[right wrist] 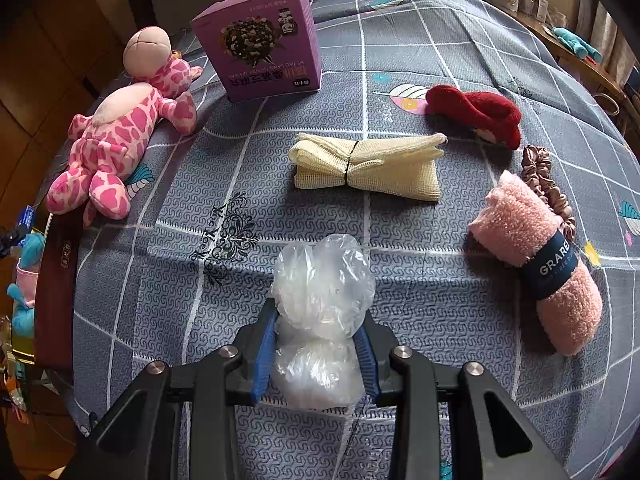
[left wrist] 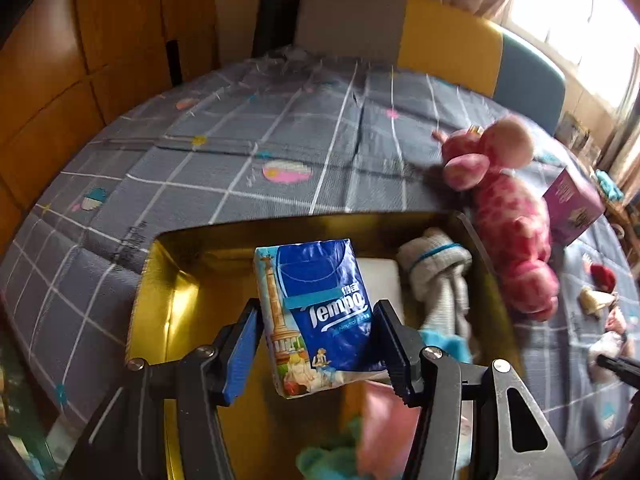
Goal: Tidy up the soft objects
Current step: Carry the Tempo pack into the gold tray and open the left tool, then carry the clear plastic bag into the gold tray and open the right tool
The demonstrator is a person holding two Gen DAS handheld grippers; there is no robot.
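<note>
The left gripper (left wrist: 318, 338) grasps a light, squashy tissue pack (left wrist: 316, 312) by its long sides above the gold-lined box (left wrist: 160, 280). The right gripper (right wrist: 318, 350) pinches a crinkly, slippery plastic bag (right wrist: 322, 312) at its waist, near the bed's (right wrist: 440, 40) front edge.

Bed under a grey quilt (right wrist: 400, 40) with a white grid and small pastel prints.
On it lie a pink spotted plush toy (right wrist: 116, 136), an upright purple box (right wrist: 260, 40), a red sock (right wrist: 476, 114), a folded cream mesh cloth (right wrist: 368, 166), a rolled pink towel (right wrist: 536, 256) against a pink scrunchie (right wrist: 544, 176), a crumpled clear plastic bag (right wrist: 320, 312) and a gold-lined box (left wrist: 168, 304).
</note>
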